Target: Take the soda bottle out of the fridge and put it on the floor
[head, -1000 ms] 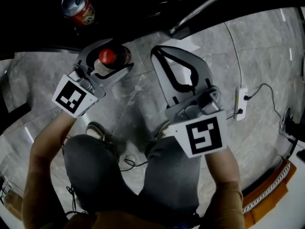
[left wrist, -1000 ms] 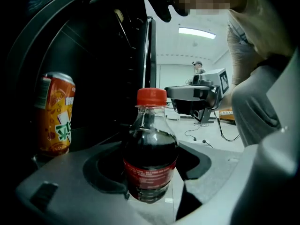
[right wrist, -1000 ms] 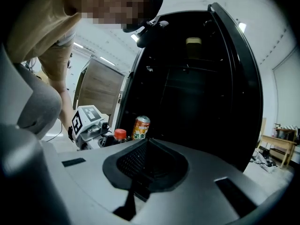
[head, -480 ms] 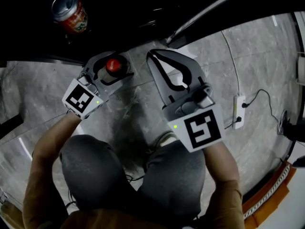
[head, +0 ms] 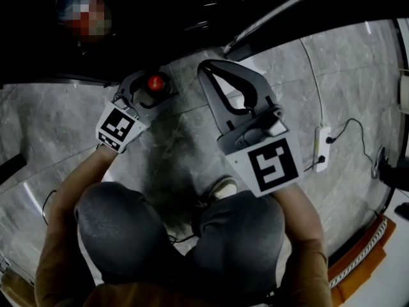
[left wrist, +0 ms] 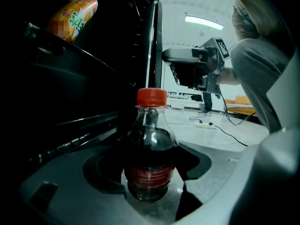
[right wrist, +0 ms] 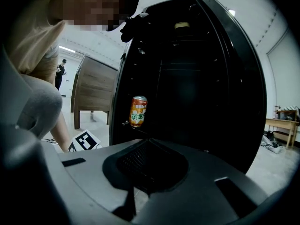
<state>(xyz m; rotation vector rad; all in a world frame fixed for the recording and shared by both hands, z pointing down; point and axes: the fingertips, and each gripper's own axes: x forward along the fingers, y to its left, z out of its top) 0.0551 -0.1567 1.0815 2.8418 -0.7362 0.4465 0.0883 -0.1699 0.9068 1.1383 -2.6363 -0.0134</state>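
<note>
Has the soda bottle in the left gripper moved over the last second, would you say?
Yes. Against the can in the fridge, the soda bottle in the left gripper has shifted rightward, and its cap looks smaller, so probably lower.

Left gripper (head: pixel 160 85) held out forward at the end of the forearm, jaws clamped round the soda bottle (left wrist: pixel 150 149). Right gripper (head: pixel 230 69) alongside it, jaws together, nothing between them. Knees bent.

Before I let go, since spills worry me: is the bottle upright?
Upright: in the left gripper view the bottle stands between the jaws, its cap straight above its base.
</note>
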